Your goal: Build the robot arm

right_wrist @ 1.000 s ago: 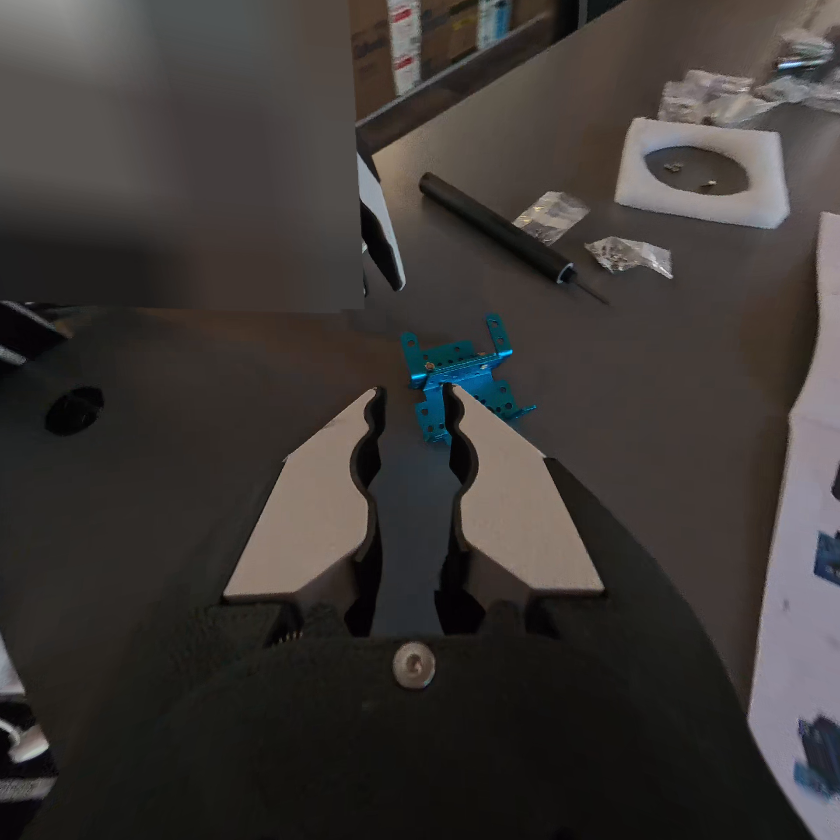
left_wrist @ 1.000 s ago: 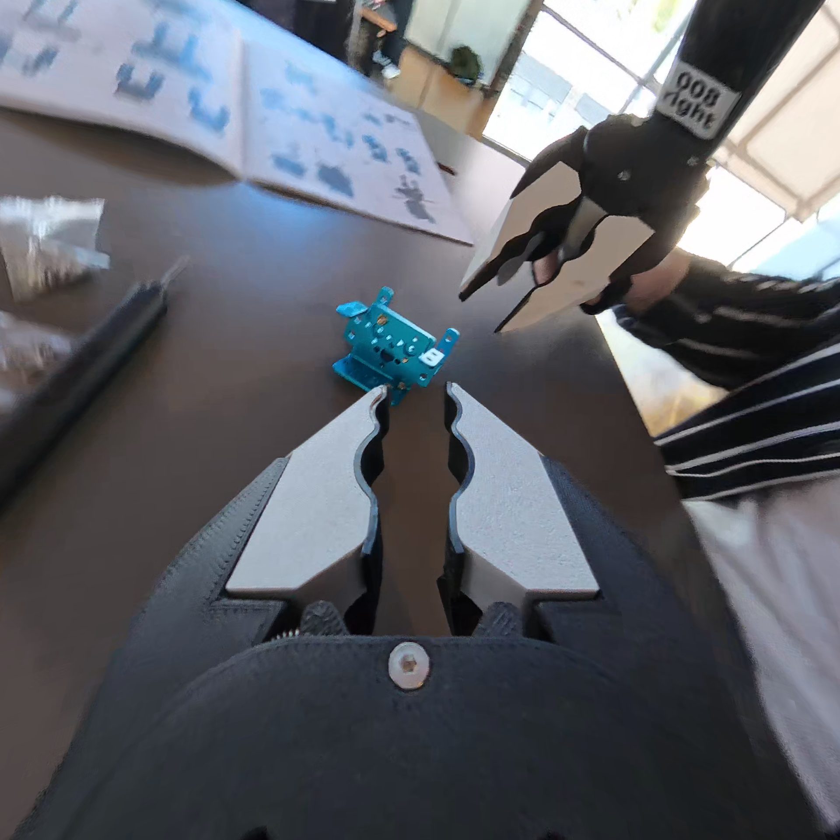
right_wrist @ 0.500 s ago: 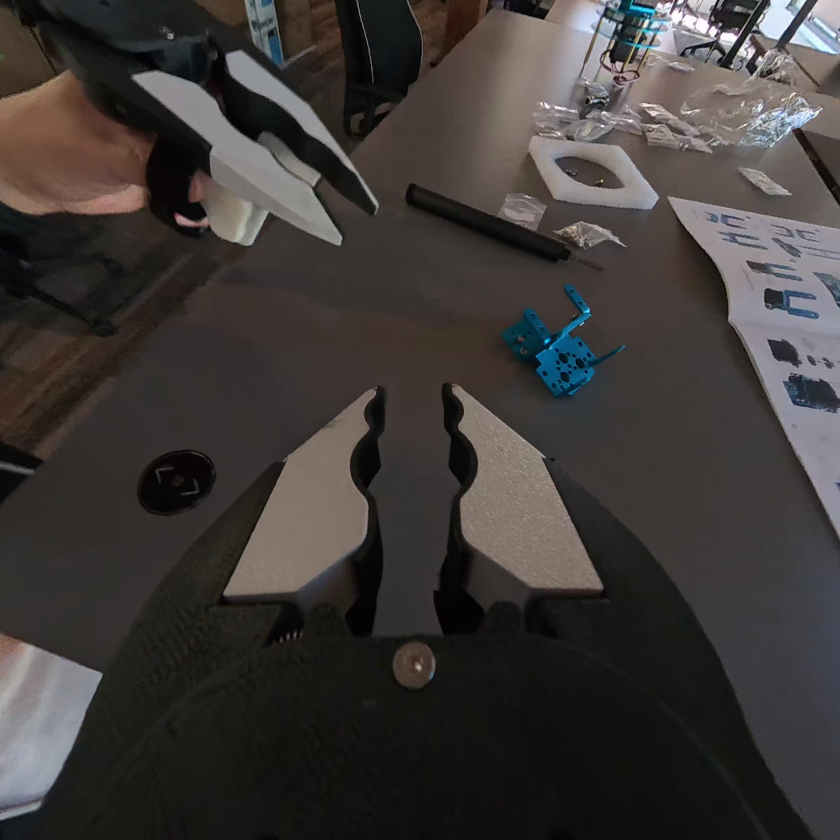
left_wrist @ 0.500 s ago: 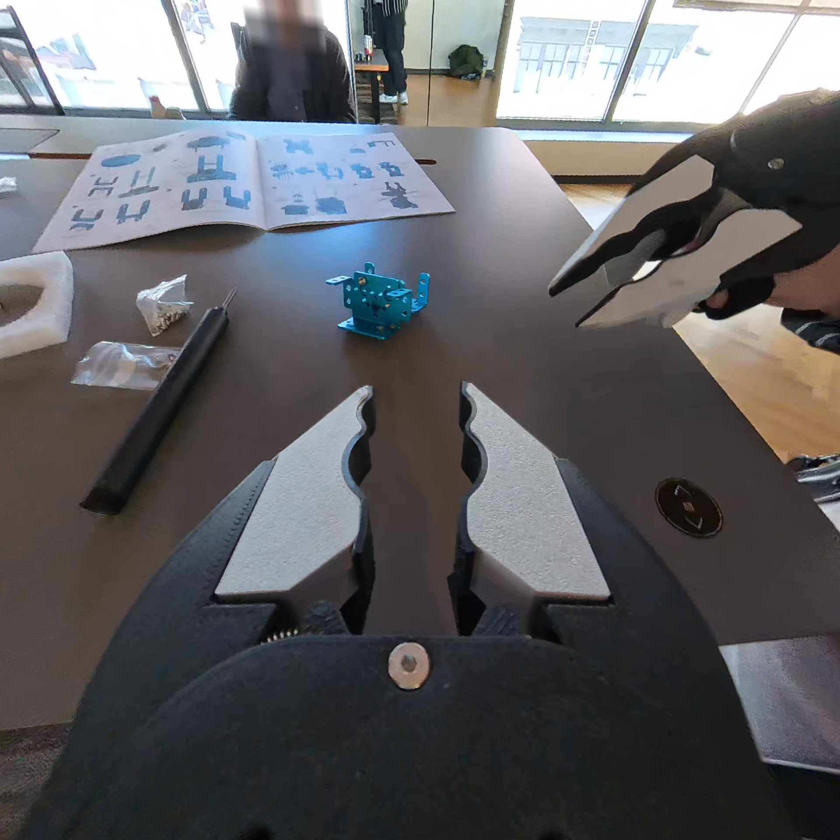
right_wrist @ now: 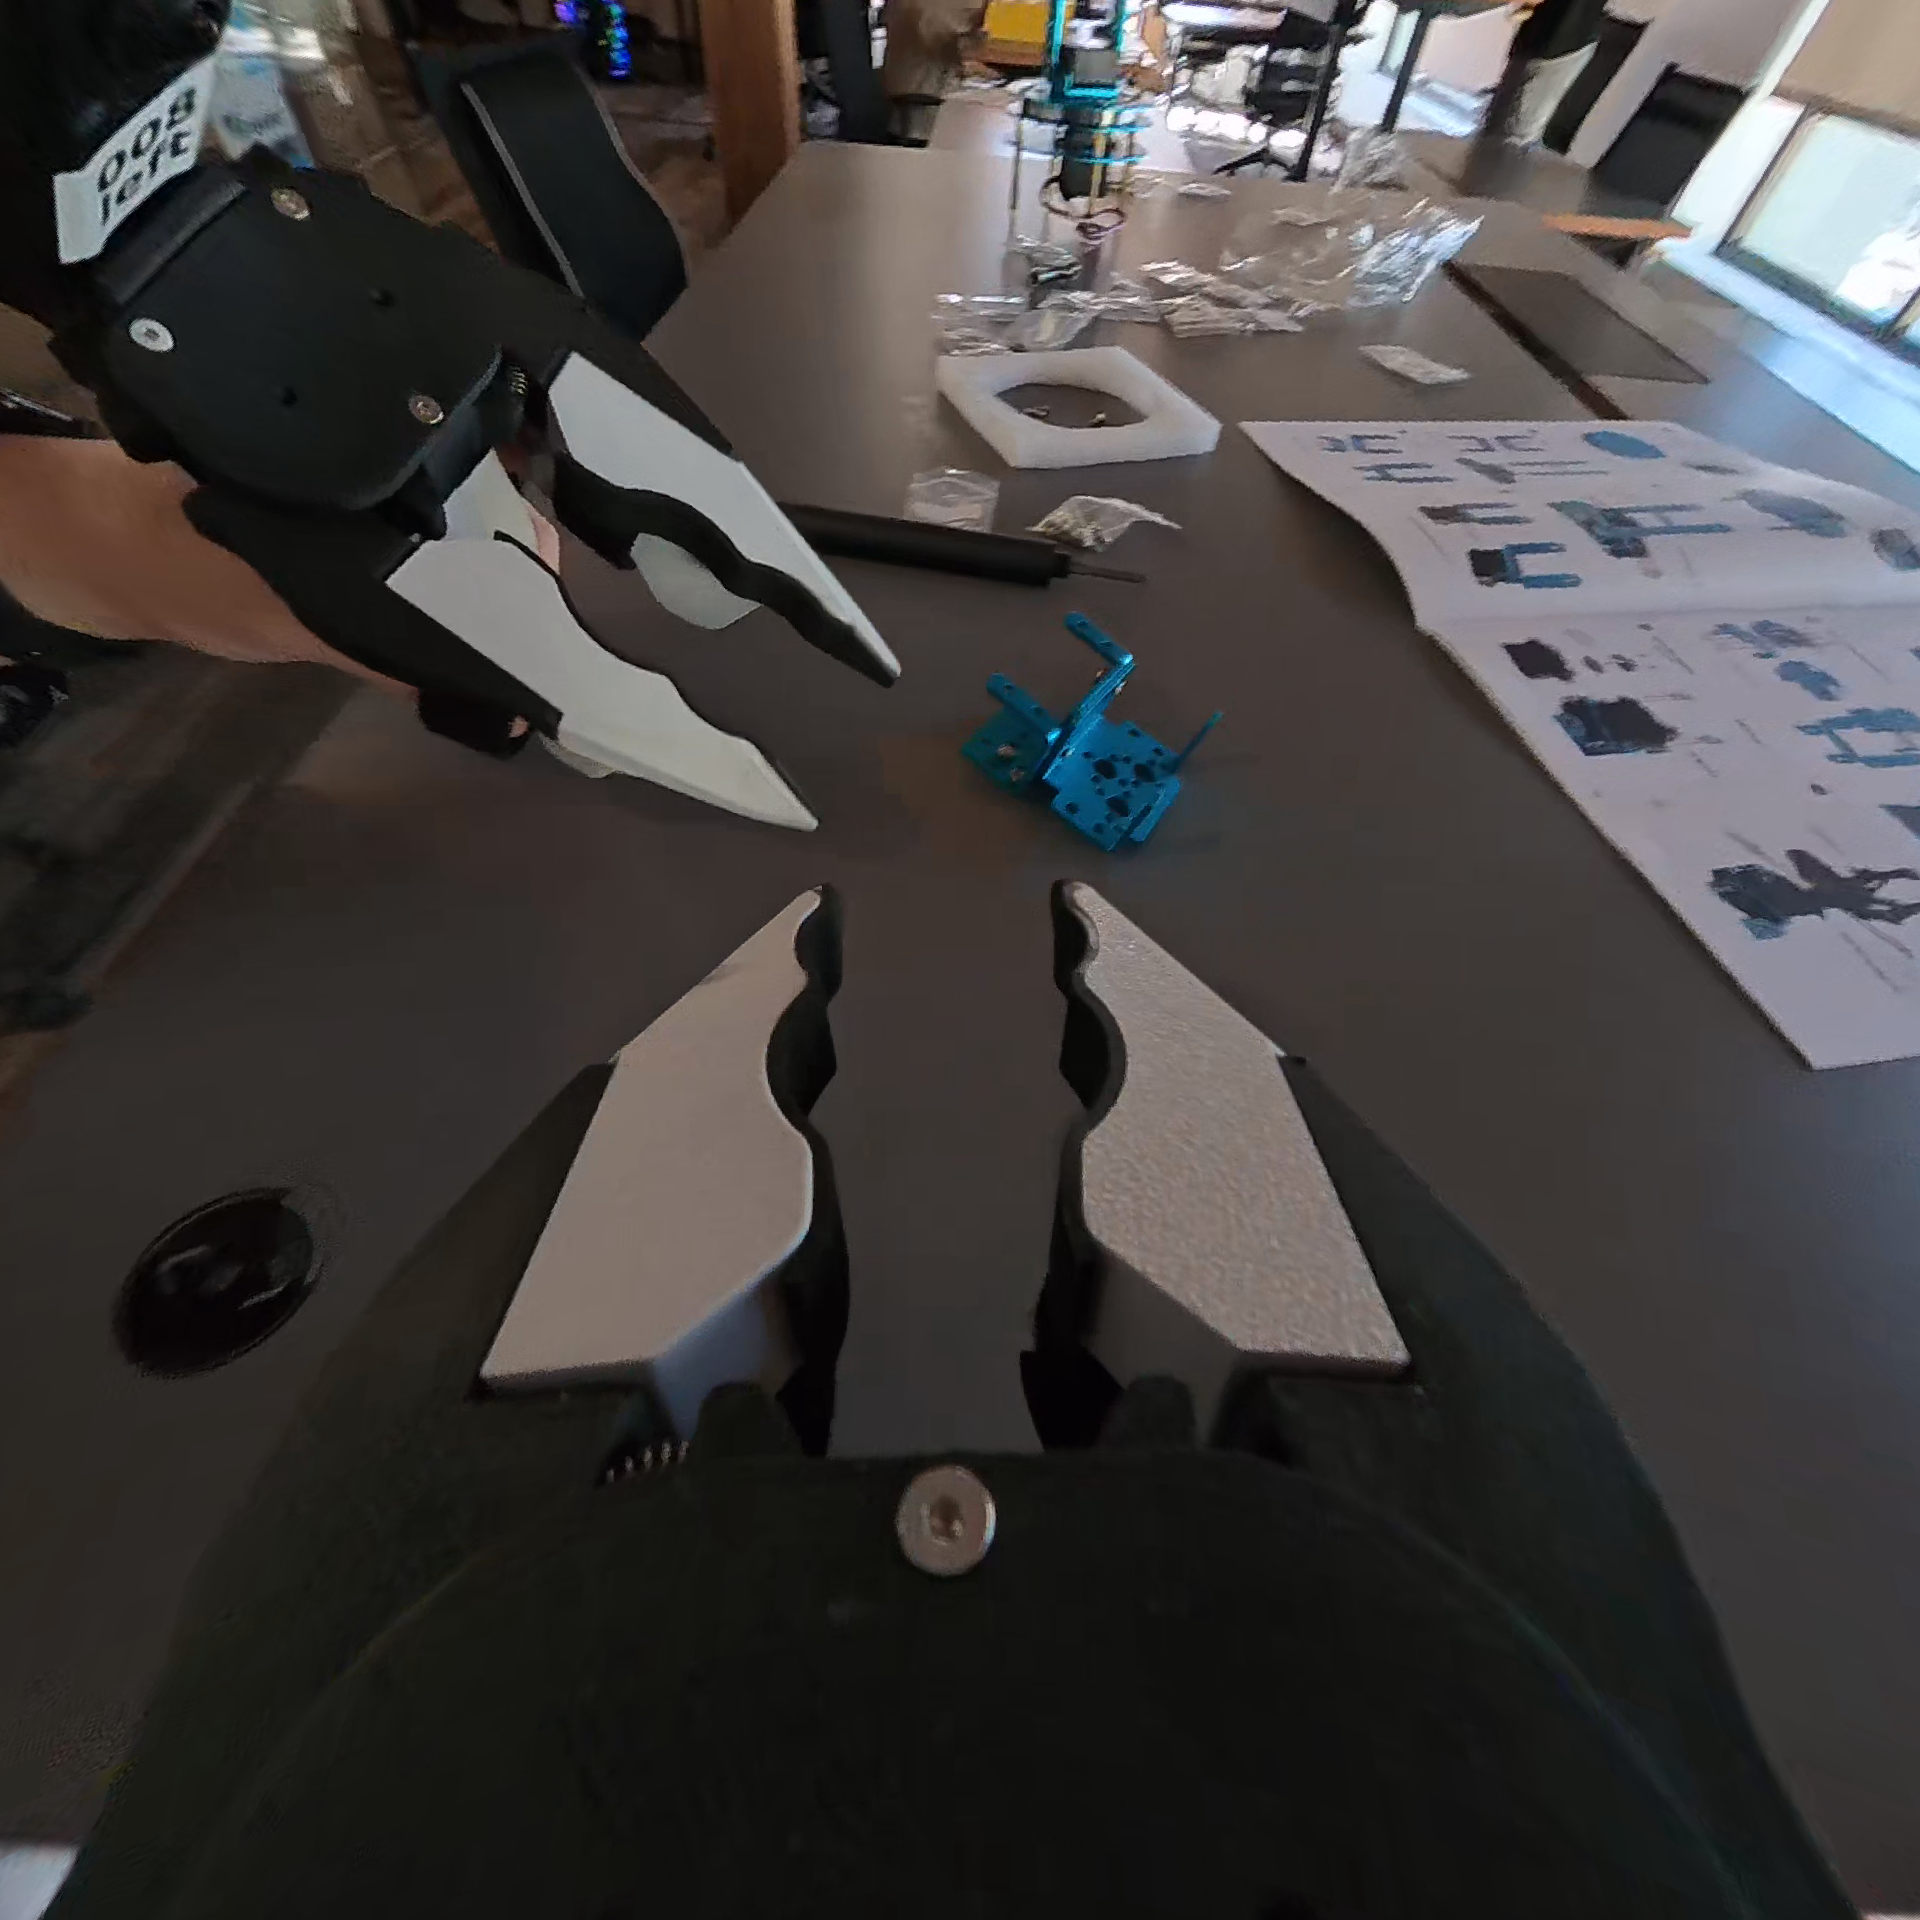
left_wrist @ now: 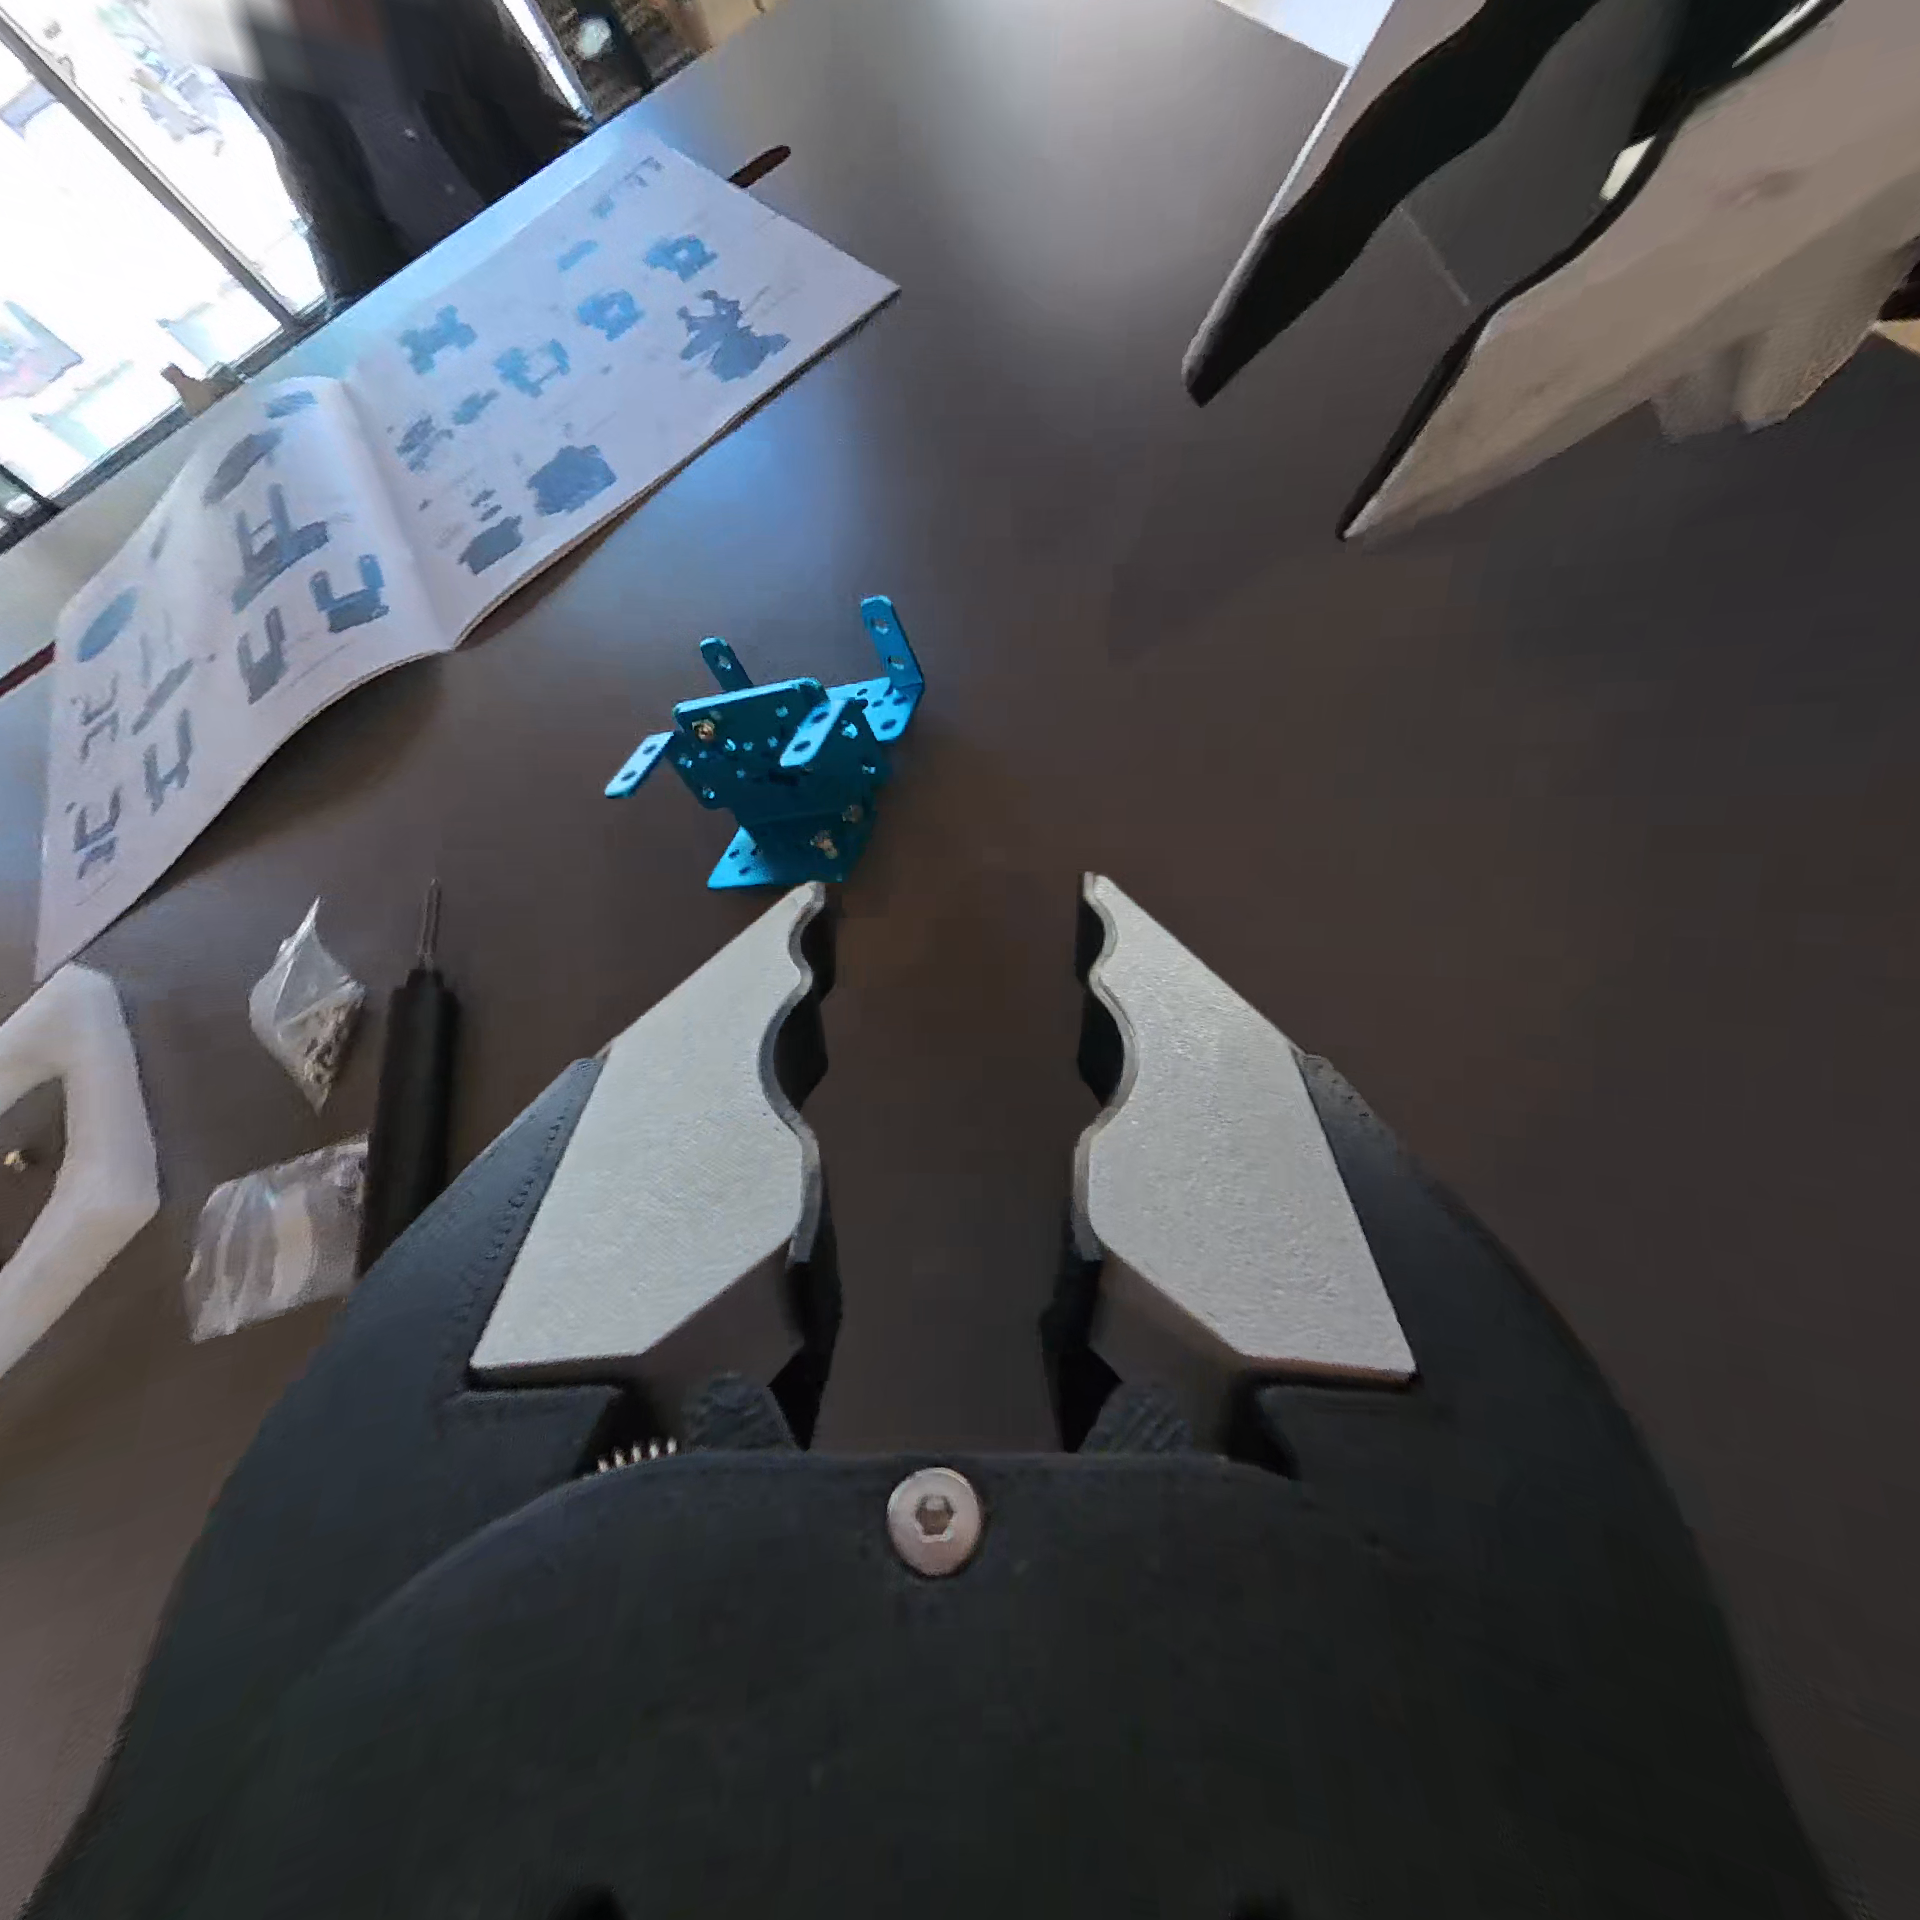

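Both hand-held grippers, seemingly empty, neared bracket (left_wrist: 790, 769).

Dark table (left_wrist: 1351, 935) bears blue bracket assembly (left_wrist: 784, 769), open booklet (left_wrist: 416, 457), black screwdriver (left_wrist: 410, 1091)

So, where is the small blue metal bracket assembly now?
The small blue metal bracket assembly lies free on the dark table, just beyond the open left hand-held gripper, between the open paper booklet and the right hand-held gripper.

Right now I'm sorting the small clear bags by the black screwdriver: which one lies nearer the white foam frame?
The flat clear bag, beside the black screwdriver handle and just before the white foam frame. The crumpled bag sits farther along, by the screwdriver's tip.
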